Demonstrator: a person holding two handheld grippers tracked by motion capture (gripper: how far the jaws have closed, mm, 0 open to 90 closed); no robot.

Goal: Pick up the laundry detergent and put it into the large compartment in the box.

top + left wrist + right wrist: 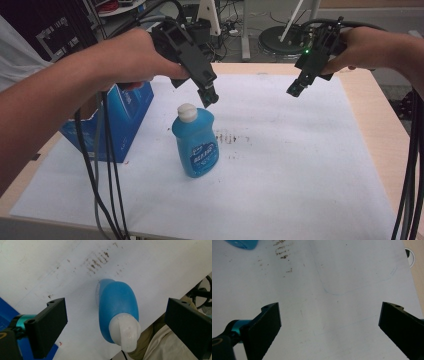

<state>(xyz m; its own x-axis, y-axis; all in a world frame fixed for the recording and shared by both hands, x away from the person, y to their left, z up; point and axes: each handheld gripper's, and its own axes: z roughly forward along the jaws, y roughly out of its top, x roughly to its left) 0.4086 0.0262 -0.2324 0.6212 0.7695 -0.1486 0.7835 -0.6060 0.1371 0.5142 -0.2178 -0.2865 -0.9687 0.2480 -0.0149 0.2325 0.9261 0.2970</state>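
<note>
Above the white-capped blue detergent bottle [195, 142], standing mid-surface beside a blue box [125, 117], I hold my left claw [210, 96] wide open, empty. Right claw [295, 90] hovers open, empty. Next, I judge: descend, close around the cap.

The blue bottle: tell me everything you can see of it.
The blue bottle looks like glossy plastic, flattened oval in section, with a white cap and a pale front label whose print is unreadable. It stands upright on the white sheet, right of the blue box. The open left gripper hovers above the cap; nothing touches the bottle.
</note>
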